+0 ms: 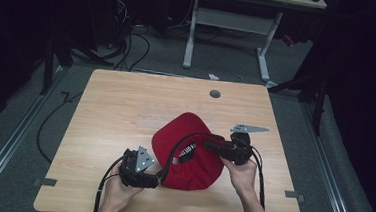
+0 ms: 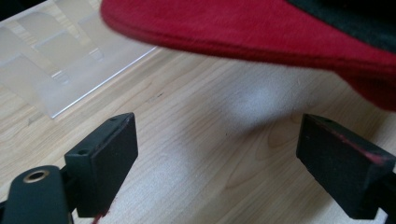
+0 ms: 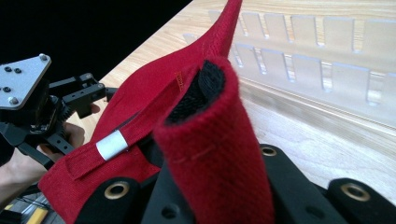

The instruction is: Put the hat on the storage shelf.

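Your right gripper (image 1: 212,147) is clamped on the rim of the red cap (image 1: 190,136), which lies upside down at the near right of the wooden table (image 1: 121,106). Your left gripper (image 1: 157,178) sits beside its near-left edge, jaws apart around nothing.

**Three cameras, one tabletop**

The high view looks forward and down from above the person's side, taking in the whole tabletop (image 1: 125,111). The left gripper view sits low, close under the red cap (image 2: 261,32). The right gripper view rides tight against that cap (image 3: 210,154), facing the left tongs (image 3: 86,95).
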Demonstrator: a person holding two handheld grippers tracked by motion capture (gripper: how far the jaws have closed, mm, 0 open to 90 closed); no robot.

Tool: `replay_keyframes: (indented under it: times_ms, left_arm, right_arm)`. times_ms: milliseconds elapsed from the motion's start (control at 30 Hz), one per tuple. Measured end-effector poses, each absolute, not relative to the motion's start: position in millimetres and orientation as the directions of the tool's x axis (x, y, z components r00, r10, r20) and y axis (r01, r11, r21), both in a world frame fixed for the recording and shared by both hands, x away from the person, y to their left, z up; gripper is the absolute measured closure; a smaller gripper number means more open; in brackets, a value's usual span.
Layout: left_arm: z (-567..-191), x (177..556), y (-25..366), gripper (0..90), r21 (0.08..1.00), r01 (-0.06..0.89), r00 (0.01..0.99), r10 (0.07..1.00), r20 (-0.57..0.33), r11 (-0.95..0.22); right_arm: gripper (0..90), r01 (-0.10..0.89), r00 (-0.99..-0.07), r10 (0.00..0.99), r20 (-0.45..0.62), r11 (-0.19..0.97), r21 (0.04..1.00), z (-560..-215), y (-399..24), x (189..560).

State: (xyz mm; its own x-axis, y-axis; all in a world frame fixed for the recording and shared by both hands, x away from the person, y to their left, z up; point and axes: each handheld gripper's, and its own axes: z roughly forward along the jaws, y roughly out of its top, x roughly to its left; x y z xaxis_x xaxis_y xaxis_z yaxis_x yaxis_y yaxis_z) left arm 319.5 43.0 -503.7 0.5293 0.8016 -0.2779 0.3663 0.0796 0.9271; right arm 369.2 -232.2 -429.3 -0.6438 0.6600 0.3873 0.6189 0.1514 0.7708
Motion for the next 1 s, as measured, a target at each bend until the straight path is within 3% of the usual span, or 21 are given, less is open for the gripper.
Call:
replay_keyframes:
  times_ms: [367,600,1000]
  left_arm:
    - [-493,317,44,12.6,0.935,0.337,0.545,0.786,-0.292,0.114]
    - [-489,313,46,13.0,0.946,0.309,0.561,0.784,-0.266,0.1]
    - [-489,308,43,15.1,0.959,0.275,0.58,0.785,-0.218,0.064]
  right_arm:
    - [85.6,0.634,-0.633,0.69,0.351,0.202,0.747,-433,-222,370]
    - [85.4,0.636,-0.634,0.714,0.297,0.263,0.726,-434,-217,368]
    - [85.1,0.668,-0.635,0.712,0.3,0.31,0.677,-436,-208,369]
